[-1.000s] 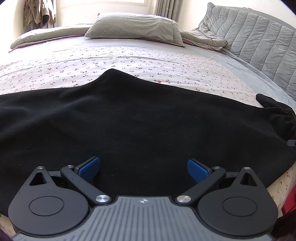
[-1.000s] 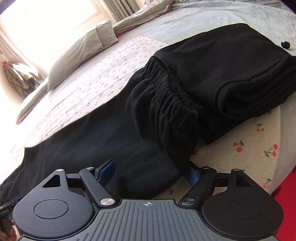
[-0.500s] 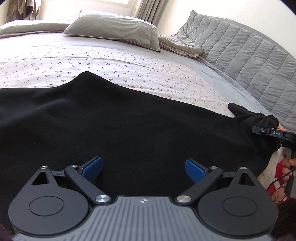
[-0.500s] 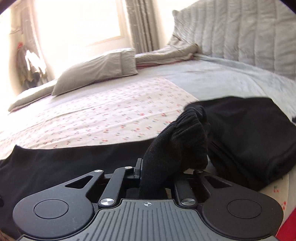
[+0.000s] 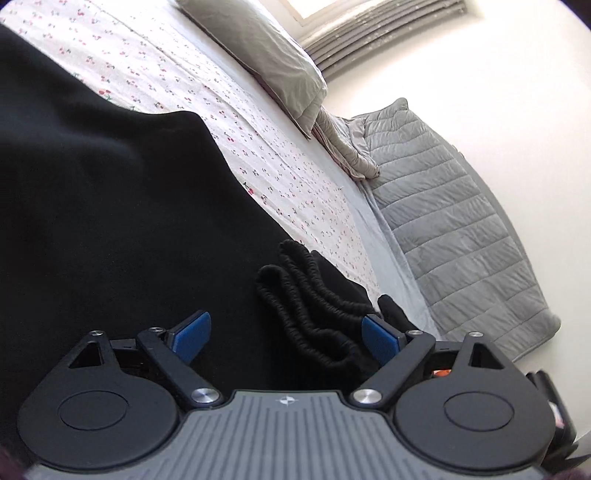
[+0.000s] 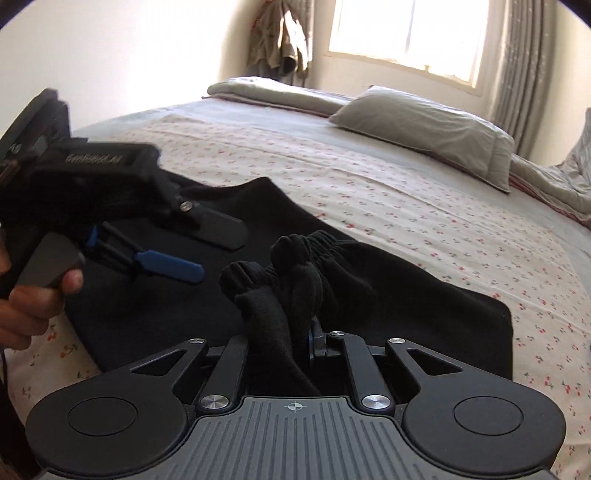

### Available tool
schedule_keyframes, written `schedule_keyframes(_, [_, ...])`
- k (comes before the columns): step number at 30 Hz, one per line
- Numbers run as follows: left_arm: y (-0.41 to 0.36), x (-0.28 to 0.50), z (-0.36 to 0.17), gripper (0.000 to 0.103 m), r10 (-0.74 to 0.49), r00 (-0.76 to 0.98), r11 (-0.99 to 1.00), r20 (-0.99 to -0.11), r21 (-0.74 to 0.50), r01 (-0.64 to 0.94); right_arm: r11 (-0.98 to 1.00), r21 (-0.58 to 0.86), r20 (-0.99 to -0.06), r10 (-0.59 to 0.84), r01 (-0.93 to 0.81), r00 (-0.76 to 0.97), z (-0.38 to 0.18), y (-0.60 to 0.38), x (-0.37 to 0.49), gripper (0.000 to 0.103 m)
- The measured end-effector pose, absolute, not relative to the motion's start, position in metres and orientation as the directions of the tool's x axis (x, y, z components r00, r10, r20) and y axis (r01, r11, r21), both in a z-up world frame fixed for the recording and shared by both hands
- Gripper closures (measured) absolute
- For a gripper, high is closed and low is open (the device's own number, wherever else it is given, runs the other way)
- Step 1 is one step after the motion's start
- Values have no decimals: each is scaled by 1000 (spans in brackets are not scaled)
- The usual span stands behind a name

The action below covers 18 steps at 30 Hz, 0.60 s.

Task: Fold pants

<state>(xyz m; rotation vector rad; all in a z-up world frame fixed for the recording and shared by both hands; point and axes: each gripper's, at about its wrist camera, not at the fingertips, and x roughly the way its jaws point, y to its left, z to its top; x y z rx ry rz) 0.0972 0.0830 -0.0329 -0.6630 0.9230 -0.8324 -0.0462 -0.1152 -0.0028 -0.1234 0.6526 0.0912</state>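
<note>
Black pants lie spread on the bed. Their gathered elastic waistband sits bunched between the blue pads of my open left gripper, nearer the right pad. My right gripper is shut on the black waistband fabric and holds it up over the pants. In the right wrist view the left gripper hovers open over the left part of the pants, with its blue pad showing.
The bed has a cherry-print sheet, a grey pillow and a grey quilted blanket at the far side. A window and hanging clothes are behind the bed.
My right gripper closed on the waistband and carried it left over the pants. My left gripper swung to the right, and the waistband now lies between its pads.
</note>
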Motion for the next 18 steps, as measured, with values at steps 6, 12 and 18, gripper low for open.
schedule_keyframes(6, [79, 99, -30, 13, -856, 329, 501, -399, -798, 337, 960, -108, -636, 132, -257, 760, -7, -83, -47, 76])
schedule_keyframes(12, [75, 105, -31, 19, -860, 315, 496, -400, -799, 340, 897, -60, -632, 306, -438, 712, 0, -74, -77, 35])
schedule_keyframes(18, [71, 107, -30, 28, -828, 307, 555, -469, -763, 331, 912, 31, -602, 343, -408, 721, 13, -99, -86, 37])
